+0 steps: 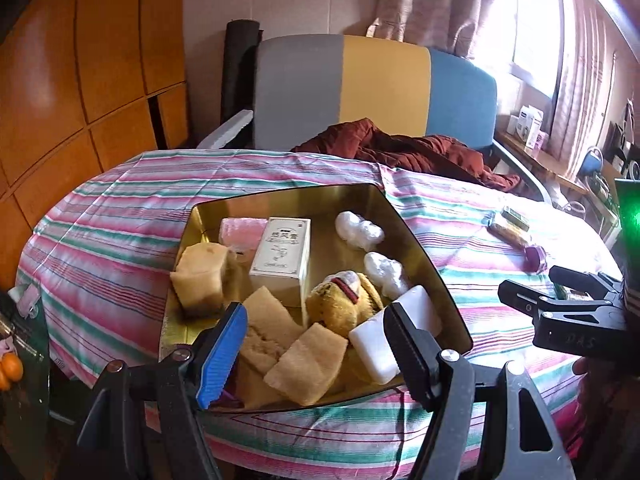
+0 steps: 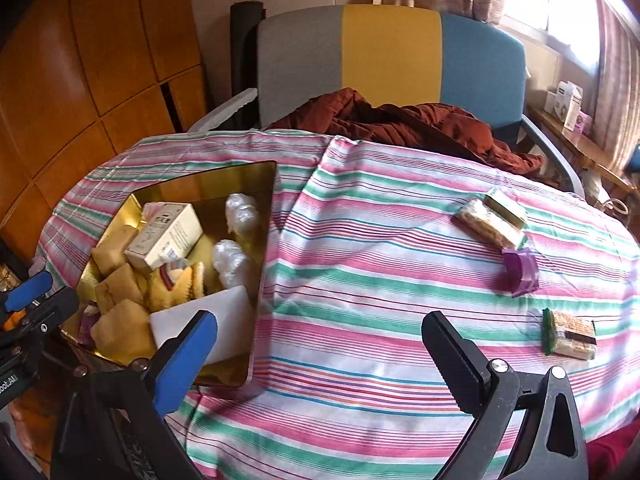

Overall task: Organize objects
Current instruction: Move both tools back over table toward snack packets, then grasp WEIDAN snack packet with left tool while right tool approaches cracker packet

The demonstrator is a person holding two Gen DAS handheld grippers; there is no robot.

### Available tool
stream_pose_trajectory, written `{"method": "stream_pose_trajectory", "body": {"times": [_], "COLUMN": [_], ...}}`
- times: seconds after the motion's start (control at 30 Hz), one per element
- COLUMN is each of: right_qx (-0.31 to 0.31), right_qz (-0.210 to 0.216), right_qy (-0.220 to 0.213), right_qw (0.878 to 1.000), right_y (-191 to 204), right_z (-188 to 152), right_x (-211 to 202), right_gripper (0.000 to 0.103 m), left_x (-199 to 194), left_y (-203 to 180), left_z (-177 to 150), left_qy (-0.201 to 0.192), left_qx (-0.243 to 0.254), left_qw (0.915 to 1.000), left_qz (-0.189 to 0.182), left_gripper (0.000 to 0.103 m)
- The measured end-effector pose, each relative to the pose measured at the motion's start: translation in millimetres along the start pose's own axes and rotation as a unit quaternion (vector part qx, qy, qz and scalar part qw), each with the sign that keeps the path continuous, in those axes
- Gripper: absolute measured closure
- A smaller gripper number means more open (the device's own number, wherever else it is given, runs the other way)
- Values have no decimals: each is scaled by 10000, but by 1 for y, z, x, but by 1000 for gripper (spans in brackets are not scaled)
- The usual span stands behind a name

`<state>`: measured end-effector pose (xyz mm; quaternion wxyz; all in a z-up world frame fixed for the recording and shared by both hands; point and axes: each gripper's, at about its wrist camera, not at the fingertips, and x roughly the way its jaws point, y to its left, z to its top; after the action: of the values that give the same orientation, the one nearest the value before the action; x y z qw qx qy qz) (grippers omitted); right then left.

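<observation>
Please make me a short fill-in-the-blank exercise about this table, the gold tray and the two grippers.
1. The cream box lies inside the ____ tray.
2. The purple tape dispenser rests on the ____ tablecloth, outside the tray.
3. The right gripper holds ____ between its open jaws.
4. The left gripper hovers over the near end of the ____.

Answers: gold; striped; nothing; tray

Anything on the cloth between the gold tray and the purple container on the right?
No. In the right wrist view, only bare striped tablecloth lies between the gold tray and the purple container.
</observation>
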<state>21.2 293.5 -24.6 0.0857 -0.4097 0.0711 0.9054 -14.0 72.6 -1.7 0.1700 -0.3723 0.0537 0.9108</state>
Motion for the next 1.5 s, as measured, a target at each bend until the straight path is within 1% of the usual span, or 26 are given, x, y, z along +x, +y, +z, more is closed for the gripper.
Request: {"method": "stream_pose_trajectory", "body": {"times": [0.27, 0.37, 0.47, 0.57, 0.67, 0.8, 0.87, 0.97, 1.07, 1.13, 1.2, 1.27, 1.33, 1.43, 1.5], "right_qx": [179, 444, 683, 1031, 1468, 1902, 2155, 2508, 3006, 3262, 3401, 3407, 3400, 3392, 3388], "right_qz": [-244, -207, -352, -464, -642, -947, -1126, -1360, -1477, -1451, -1366, -1322, -1242, -1103, -992], "right_qy": [127, 251, 396, 558, 618, 569, 516, 421, 270, 191, 98, -46, -84, -81, -57], "right_qw": [9995, 9985, 9963, 9920, 9851, 9755, 9686, 9575, 9418, 9339, 9304, 9308, 9321, 9342, 9356], "right_y": [-34, -58, -84, -117, -158, -207, -233, -265, -294, -304, -309, -309, -308, -306, -306], "right_z": [2, 2, 1, -1, -1, 3, 3, -2, -16, -23, -24, -23, -23, -22, -22], "right_x": [1, 2, 3, 3, -2, -10, -13, -14, -16, -17, -19, -23, -24, -21, -19], "right_gripper": [0, 0, 0, 0, 0, 0, 0, 0, 0, 0, 0, 0, 0, 0, 0], "left_x": [6, 10, 13, 15, 19, 27, 29, 37, 48, 59, 70, 84, 98, 126, 146], "left_y": [-23, -32, -42, -56, -69, -88, -97, -110, -127, -142, -162, -180, -197, -223, -239], "left_z": [8, 11, 14, 18, 22, 28, 32, 40, 51, 58, 66, 73, 79, 87, 90], "left_qy": [18, 41, 68, 71, 120, 204, 225, 365, 500, 609, 703, 814, 975, 1341, 1621], "left_qx": [287, 389, 499, 624, 727, 878, 947, 961, 1019, 1086, 1189, 1238, 1221, 1151, 1021], "left_qw": [9995, 9990, 9980, 9961, 9945, 9920, 9906, 9884, 9860, 9841, 9808, 9783, 9747, 9683, 9634], "left_qz": [-136, -239, -379, -615, -742, -882, -960, -1118, -1225, -1268, -1374, -1448, -1600, -1765, -1875], "left_gripper": [31, 31, 31, 31, 31, 31, 31, 31, 31, 31, 31, 31, 31, 31, 31]}}
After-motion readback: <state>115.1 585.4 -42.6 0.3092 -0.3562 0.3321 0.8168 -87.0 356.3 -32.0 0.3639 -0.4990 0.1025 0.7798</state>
